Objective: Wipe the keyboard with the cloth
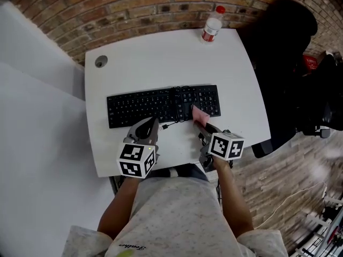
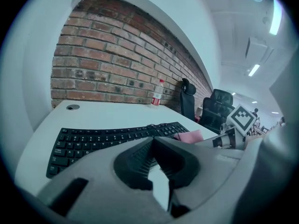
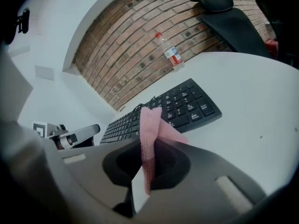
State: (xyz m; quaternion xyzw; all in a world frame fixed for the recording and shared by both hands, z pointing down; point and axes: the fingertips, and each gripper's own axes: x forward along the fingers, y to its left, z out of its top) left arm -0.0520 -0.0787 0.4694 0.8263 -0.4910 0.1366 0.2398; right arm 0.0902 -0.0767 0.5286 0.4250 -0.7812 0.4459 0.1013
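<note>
A black keyboard (image 1: 161,105) lies across the middle of the white table (image 1: 161,58), its cable curling off the front edge. My right gripper (image 1: 202,125) is shut on a pink cloth (image 1: 199,114), held at the keyboard's front right corner. In the right gripper view the pink cloth (image 3: 150,134) stands pinched between the jaws, with the keyboard (image 3: 177,107) just beyond. My left gripper (image 1: 152,125) hovers by the keyboard's front edge, left of the cable; its jaws are closed together with nothing in them (image 2: 153,143). The keyboard (image 2: 107,140) fills the left gripper view.
A clear plastic bottle (image 1: 212,24) with a red cap stands at the table's far edge. A round cable grommet (image 1: 101,61) sits at the far left corner. A black office chair (image 1: 284,63) stands to the right, against the brick wall.
</note>
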